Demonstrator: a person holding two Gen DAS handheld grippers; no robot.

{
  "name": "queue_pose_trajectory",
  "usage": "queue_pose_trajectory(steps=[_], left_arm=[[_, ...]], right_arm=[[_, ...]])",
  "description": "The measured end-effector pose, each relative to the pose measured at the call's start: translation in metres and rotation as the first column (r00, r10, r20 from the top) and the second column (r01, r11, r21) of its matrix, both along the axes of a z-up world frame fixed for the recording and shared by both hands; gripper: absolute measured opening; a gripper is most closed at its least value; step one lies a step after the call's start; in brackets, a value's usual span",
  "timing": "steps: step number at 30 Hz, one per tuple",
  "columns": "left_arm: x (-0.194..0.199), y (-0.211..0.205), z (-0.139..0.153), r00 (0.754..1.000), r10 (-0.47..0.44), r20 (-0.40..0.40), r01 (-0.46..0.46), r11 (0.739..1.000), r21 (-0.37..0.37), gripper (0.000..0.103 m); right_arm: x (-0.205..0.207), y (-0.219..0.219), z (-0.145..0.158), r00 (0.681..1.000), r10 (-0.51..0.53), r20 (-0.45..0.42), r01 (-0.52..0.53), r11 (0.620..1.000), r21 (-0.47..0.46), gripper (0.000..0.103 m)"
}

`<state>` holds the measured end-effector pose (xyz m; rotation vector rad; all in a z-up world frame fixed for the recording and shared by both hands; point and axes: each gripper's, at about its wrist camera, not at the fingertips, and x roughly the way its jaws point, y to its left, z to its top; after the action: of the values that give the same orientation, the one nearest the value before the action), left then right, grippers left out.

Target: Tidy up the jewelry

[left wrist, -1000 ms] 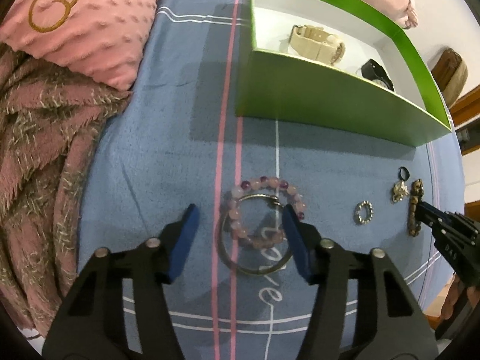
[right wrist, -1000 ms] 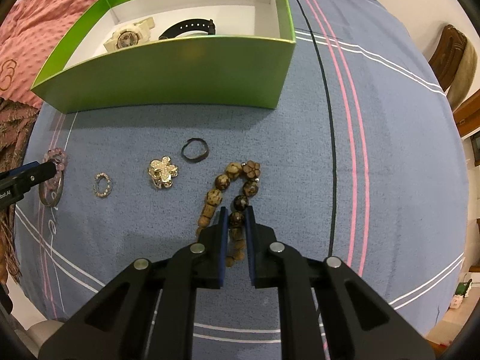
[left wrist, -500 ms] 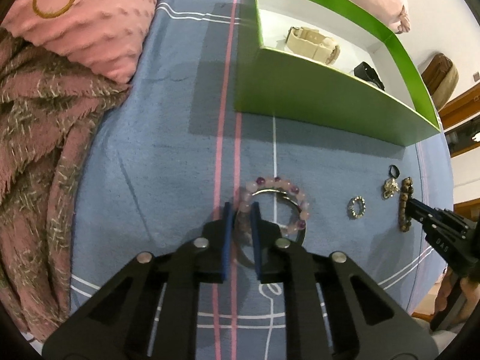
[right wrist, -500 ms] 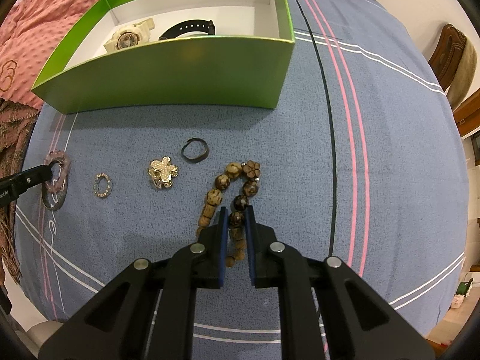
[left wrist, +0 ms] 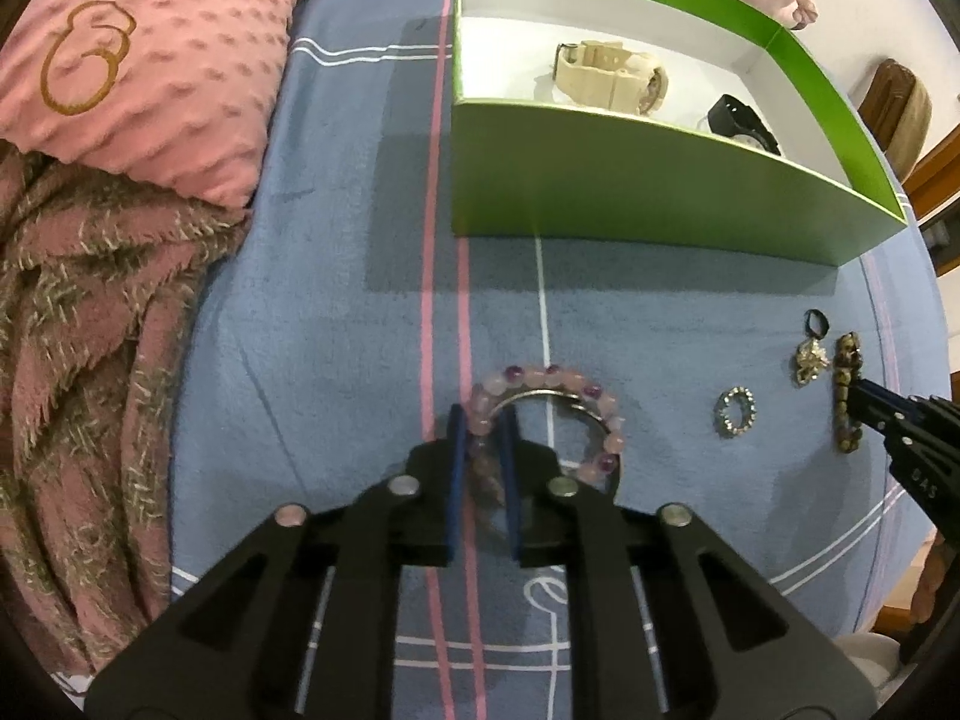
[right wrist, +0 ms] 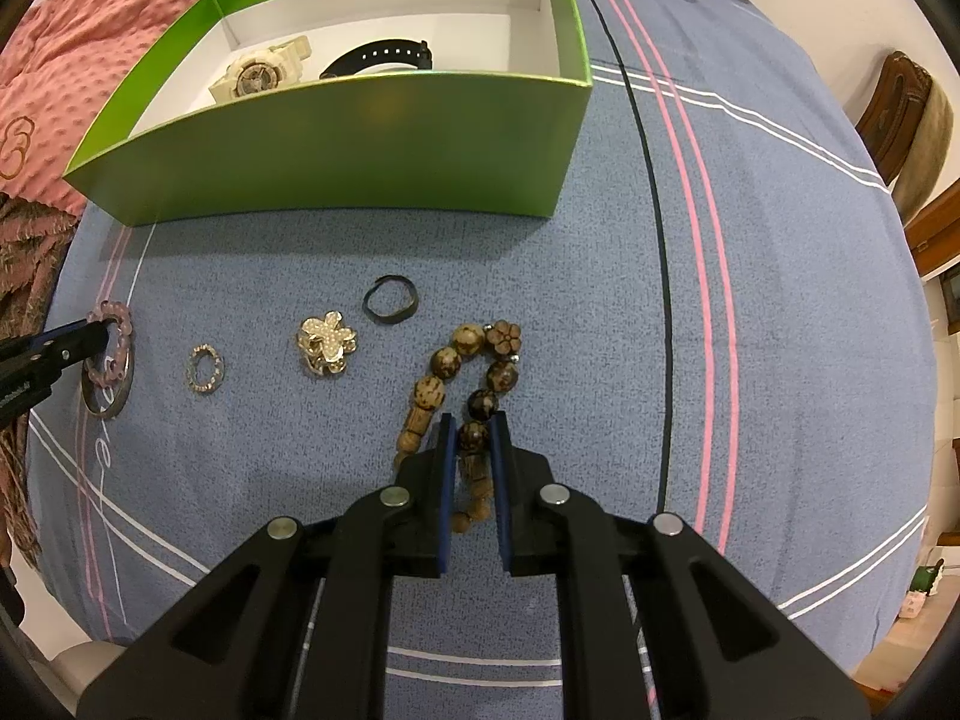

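Observation:
My left gripper (left wrist: 482,420) is shut on a pink bead bracelet (left wrist: 558,384), which lies with a silver bangle (left wrist: 549,401) on the blue bedspread. My right gripper (right wrist: 472,427) is shut on a brown wooden bead bracelet (right wrist: 474,360). Between them lie a small sparkly ring (right wrist: 205,369), a flower brooch (right wrist: 327,342) and a dark ring (right wrist: 390,298). A green box (right wrist: 336,138) behind them holds a cream watch (right wrist: 258,69) and a black watch (right wrist: 378,54). In the left wrist view the right gripper (left wrist: 858,387) shows at the right edge.
A pink pillow (left wrist: 138,54) and a fuzzy pink blanket (left wrist: 78,324) lie left of the box. The bed's edge runs close along the near side. A wooden chair (right wrist: 912,114) stands at the right beyond the bed.
My left gripper has closed from wide open onto the pink bead bracelet and shifted it slightly. The right gripper has stayed shut on the wooden bead bracelet.

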<state>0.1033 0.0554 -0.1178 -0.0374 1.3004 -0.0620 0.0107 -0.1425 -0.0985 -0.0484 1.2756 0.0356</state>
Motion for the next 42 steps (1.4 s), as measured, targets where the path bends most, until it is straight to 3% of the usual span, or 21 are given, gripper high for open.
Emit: queue_pose_trajectory(steps=[17,27,30,33,39,42], left_arm=[[-0.025,-0.002,0.042,0.998,-0.018,0.064,0.018,1.000,0.006,0.009],[-0.026,0.006,0.030,0.999,-0.023,0.042,0.023,1.000,-0.003,0.009],[-0.032,0.006,0.032,0.999,-0.037,0.035,0.039,0.999,-0.035,0.009],[-0.041,0.000,0.031,0.995,-0.094,0.025,0.095,0.993,-0.073,0.013],[-0.042,-0.010,0.020,0.990,-0.143,-0.005,0.142,0.987,-0.068,0.015],[-0.040,-0.013,0.015,0.986,-0.166,-0.017,0.165,0.984,-0.061,0.020]], right_arm=[[0.000,0.003,0.011,0.999,0.018,0.035,-0.018,1.000,-0.002,0.011],[0.001,0.000,0.009,1.000,0.001,0.030,-0.001,1.000,0.008,0.011],[0.000,0.000,0.009,1.000,0.004,0.028,-0.005,1.000,0.009,0.011],[-0.001,0.000,0.008,1.000,0.007,0.025,-0.007,1.000,0.012,0.011],[0.001,0.001,0.004,1.000,0.012,0.008,-0.012,1.000,0.025,0.011],[0.001,0.000,0.003,1.000,0.012,0.004,-0.012,1.000,0.027,0.011]])
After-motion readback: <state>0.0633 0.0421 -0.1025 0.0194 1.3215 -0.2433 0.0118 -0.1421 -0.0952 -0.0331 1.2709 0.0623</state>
